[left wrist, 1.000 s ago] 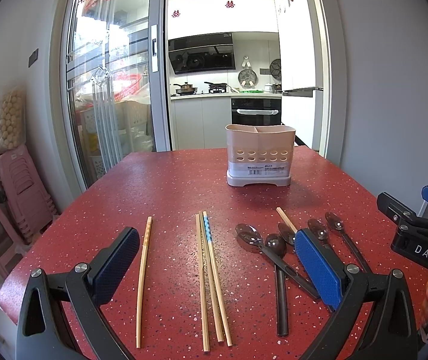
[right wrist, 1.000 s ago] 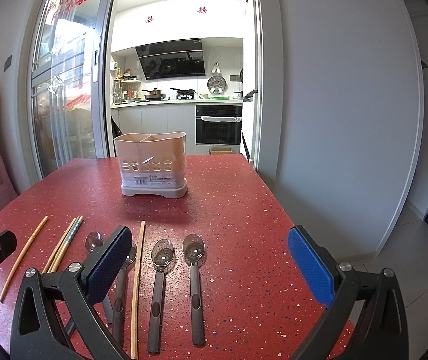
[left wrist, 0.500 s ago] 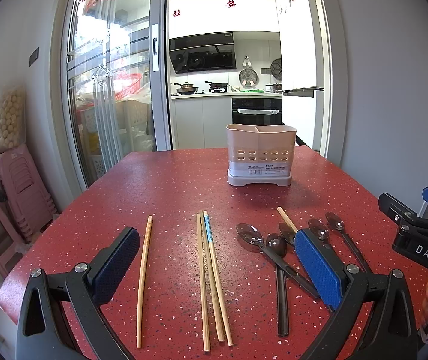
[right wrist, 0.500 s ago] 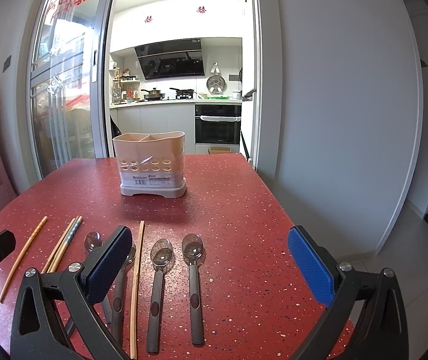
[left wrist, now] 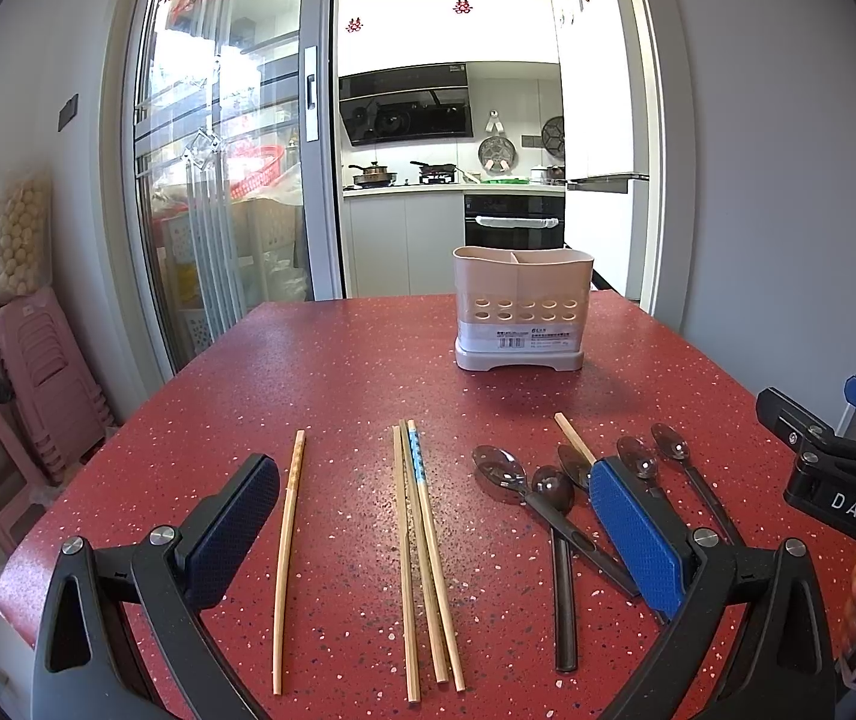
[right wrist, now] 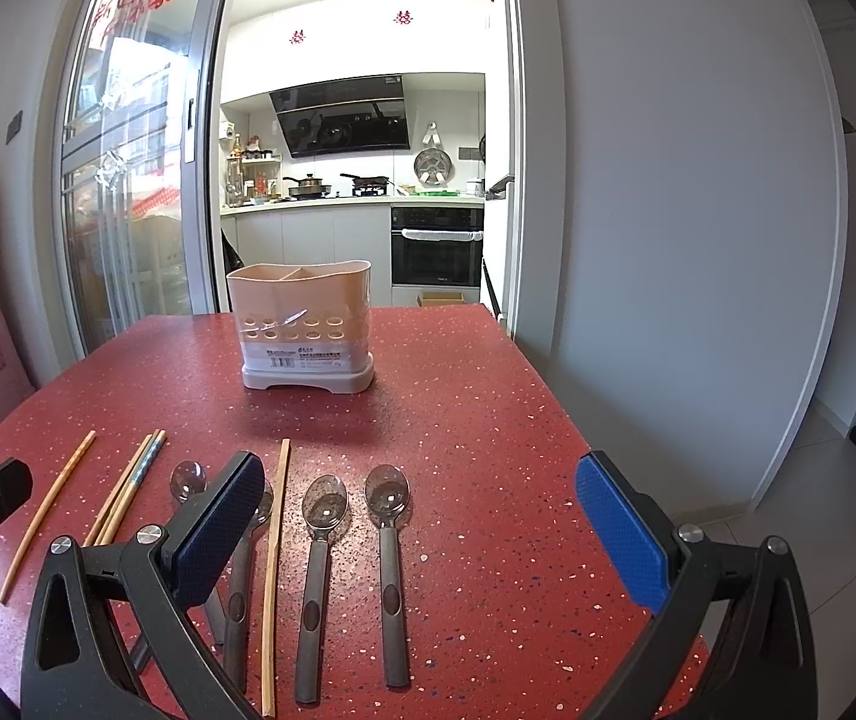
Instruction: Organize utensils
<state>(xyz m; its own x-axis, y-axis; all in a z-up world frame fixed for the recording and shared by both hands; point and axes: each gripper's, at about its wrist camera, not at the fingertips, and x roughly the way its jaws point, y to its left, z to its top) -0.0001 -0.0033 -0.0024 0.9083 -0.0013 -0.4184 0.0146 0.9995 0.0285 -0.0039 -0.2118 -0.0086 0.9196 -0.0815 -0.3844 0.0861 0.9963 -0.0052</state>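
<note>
Nearest my cameras, I am holding the left gripper (left wrist: 434,531) and the right gripper (right wrist: 419,531) above the red surface (right wrist: 476,420), both jaws standing wide apart and gripping nothing. Just beyond them, chopsticks (left wrist: 422,558) are lying to the left and spoons (right wrist: 389,570) to the right, untouched. Farther back, the beige utensil holder (right wrist: 305,324) is standing upright, well apart from them.

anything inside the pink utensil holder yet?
Nothing sticks out above the utensil holder: only its rim and a divider show. Its lower interior is hidden by the walls. Chopsticks and spoons lie on the table.
</note>
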